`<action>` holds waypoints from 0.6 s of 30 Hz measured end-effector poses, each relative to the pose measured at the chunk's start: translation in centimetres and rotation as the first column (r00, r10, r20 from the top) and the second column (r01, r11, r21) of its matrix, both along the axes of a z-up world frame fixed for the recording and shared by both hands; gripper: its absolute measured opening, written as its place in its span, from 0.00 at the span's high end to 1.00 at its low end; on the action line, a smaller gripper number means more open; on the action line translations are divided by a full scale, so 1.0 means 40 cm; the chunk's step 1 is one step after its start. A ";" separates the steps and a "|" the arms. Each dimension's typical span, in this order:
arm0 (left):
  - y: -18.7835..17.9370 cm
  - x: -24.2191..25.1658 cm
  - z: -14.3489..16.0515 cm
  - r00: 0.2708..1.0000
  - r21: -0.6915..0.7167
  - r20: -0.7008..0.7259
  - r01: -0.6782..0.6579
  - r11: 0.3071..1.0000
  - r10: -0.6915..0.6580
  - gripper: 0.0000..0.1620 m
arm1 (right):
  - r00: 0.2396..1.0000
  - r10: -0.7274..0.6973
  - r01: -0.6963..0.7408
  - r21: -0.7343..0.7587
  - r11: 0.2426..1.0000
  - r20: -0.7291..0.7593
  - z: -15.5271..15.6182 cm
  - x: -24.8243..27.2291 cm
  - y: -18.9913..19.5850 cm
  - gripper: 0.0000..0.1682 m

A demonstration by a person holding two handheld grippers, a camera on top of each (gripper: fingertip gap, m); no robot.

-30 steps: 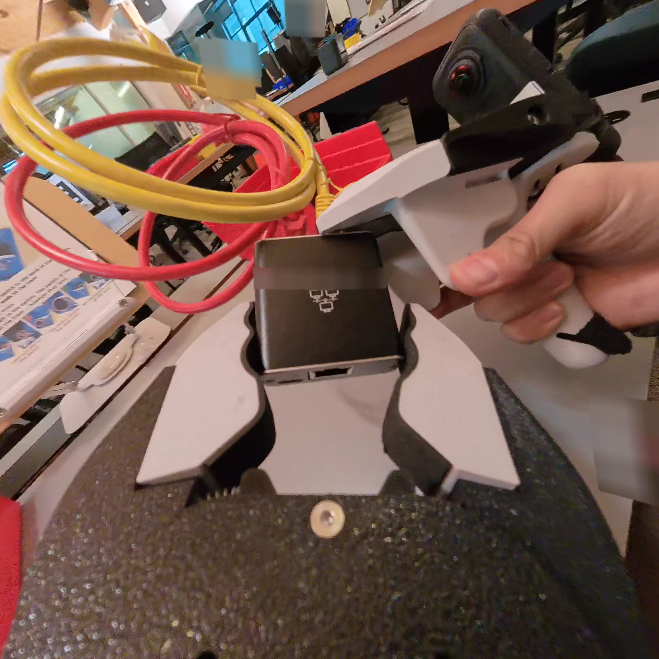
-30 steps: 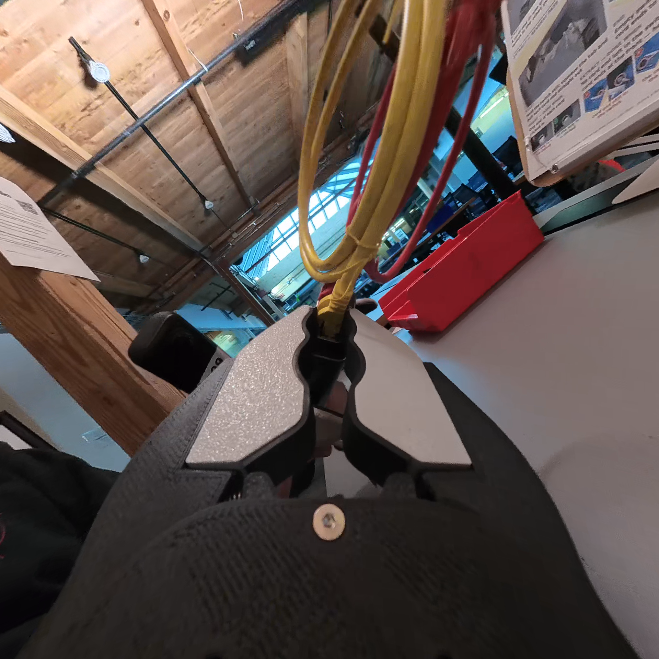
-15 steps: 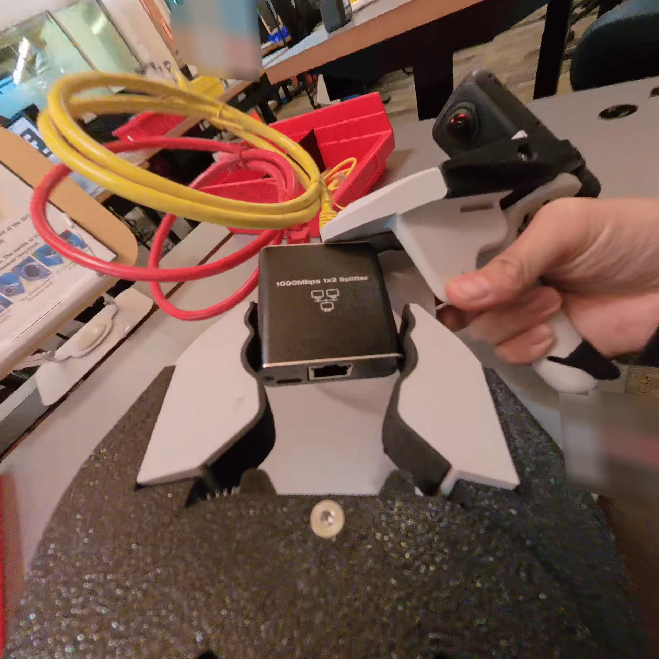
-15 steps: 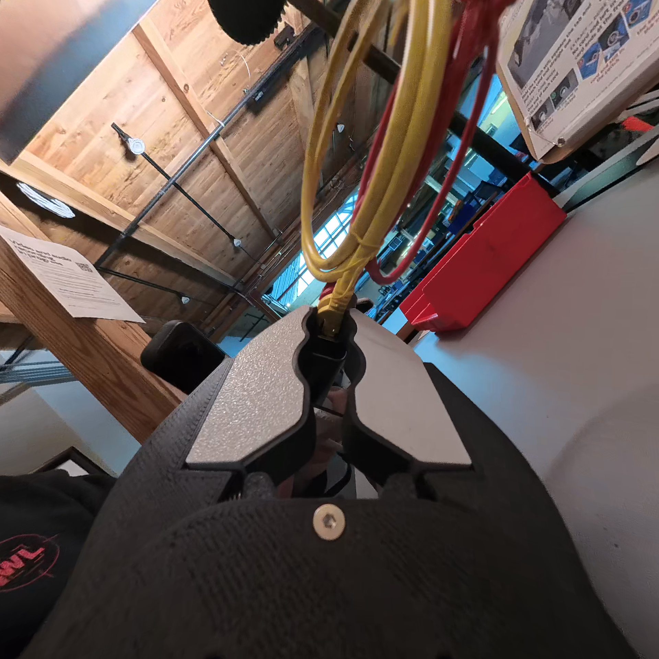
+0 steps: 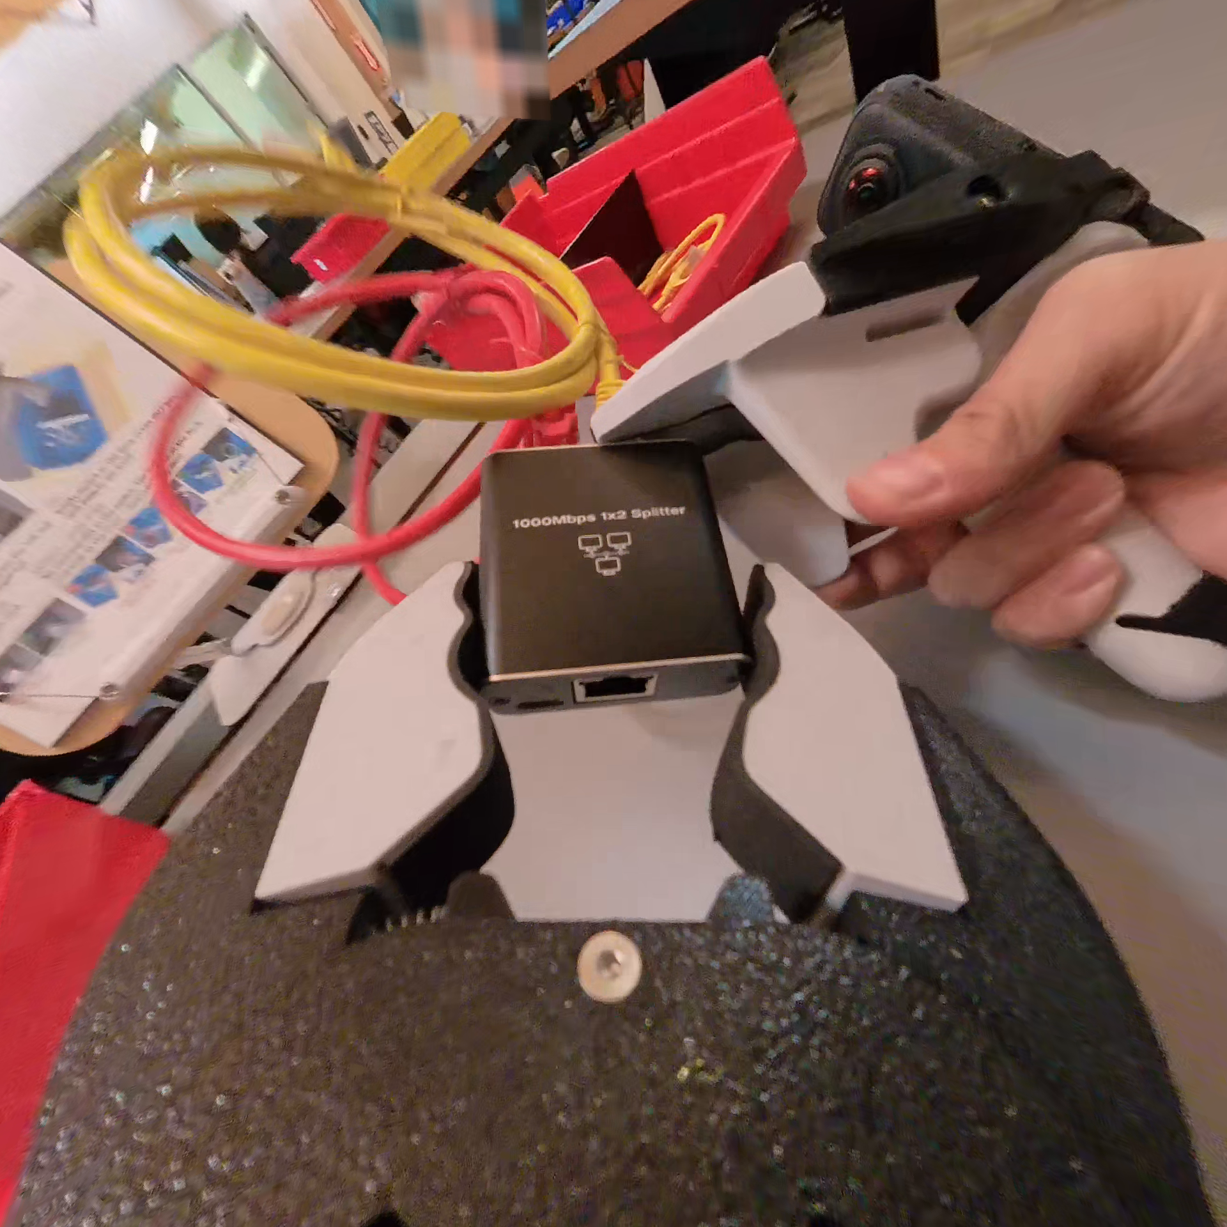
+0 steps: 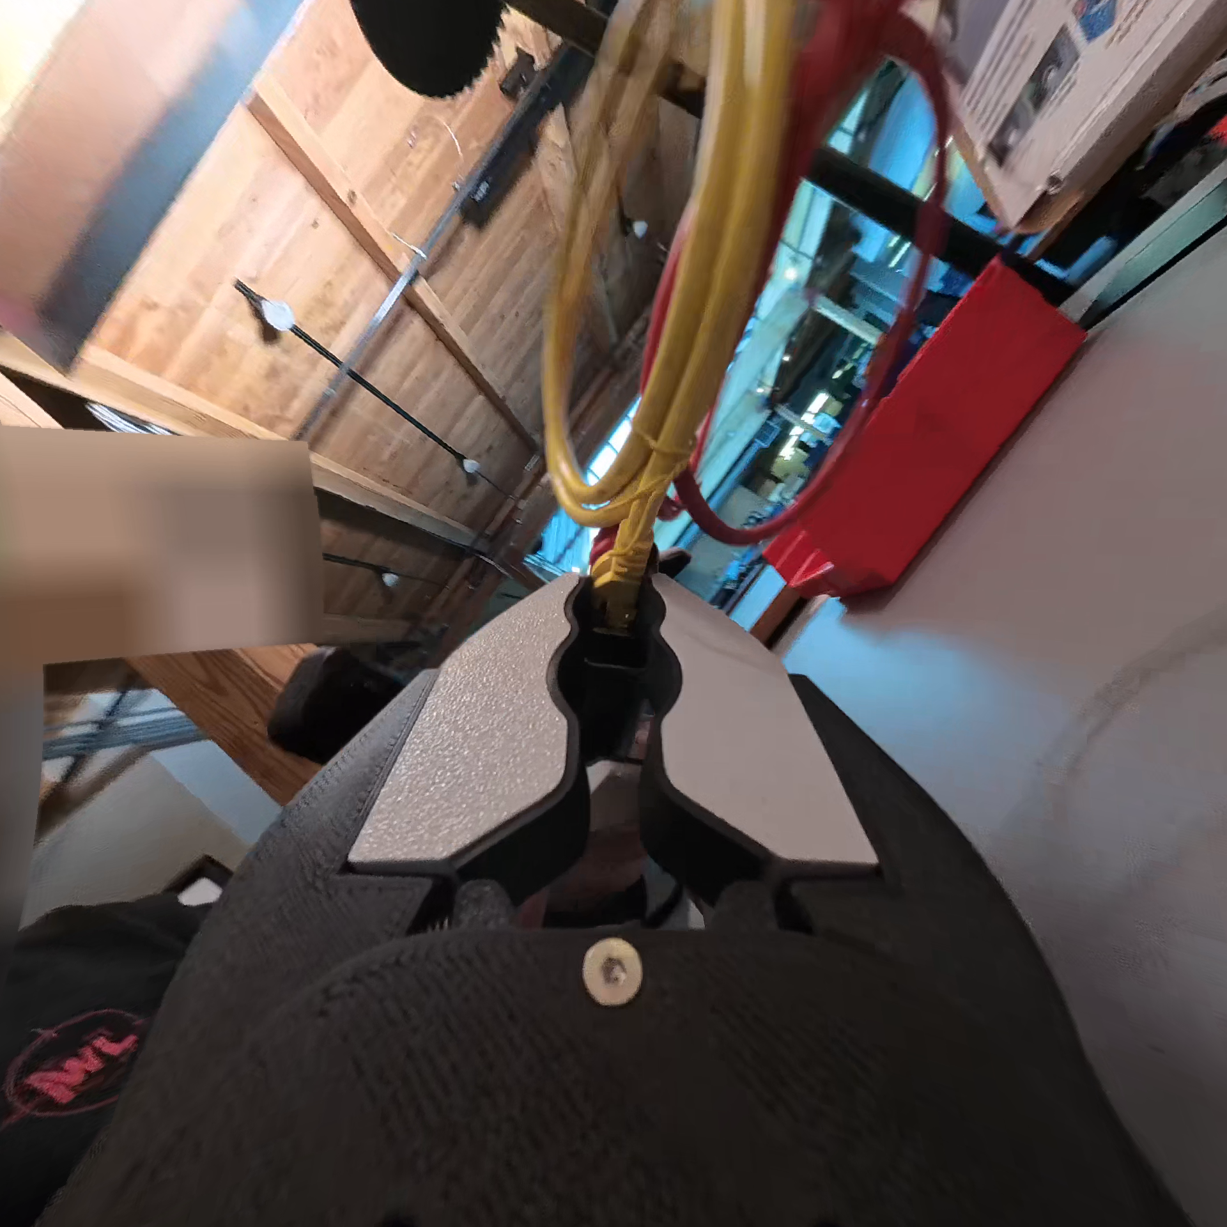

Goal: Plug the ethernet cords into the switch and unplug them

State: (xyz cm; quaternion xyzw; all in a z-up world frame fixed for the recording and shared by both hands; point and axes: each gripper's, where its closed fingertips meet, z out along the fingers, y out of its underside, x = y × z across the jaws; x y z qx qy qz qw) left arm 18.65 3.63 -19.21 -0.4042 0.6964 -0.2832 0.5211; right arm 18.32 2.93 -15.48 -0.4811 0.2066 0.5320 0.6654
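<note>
Left wrist view: left gripper [image 5: 611, 637] clamped on the black switch [image 5: 607, 564], one finger against each side wall. Switch lies flat between the fingers, printed face up, near end showing one open port [image 5: 614, 687]. Far end of the switch is hidden, so I cannot tell which cords are seated there. Right gripper [image 5: 670, 411] sits at that far end, held by a hand [image 5: 1075, 451]. Yellow ethernet cord [image 5: 319, 352] loops up and to the left in a tied coil; red ethernet cord [image 5: 265, 538] loops below and behind it. Red bin [image 5: 717, 166] stands beyond on the grey table [image 5: 1062, 743], with more yellow cable inside. Frame slightly motion-blurred.

Right wrist view: right gripper [image 6: 614, 624] nearly closed, tips pinching the yellow cord's plug [image 6: 621, 584]. Yellow coil [image 6: 670, 279] and red loop [image 6: 883, 372] stand up from the plug. Red bin [image 6: 929, 431] off to the right, on the table [image 6: 1062, 664].
</note>
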 end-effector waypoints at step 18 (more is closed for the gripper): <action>-0.005 -0.021 0.020 0.999 -0.259 0.005 0.042 0.965 -0.042 0.54 | 0.998 0.011 -0.009 -0.030 1.000 0.064 0.004 -0.014 0.017 0.91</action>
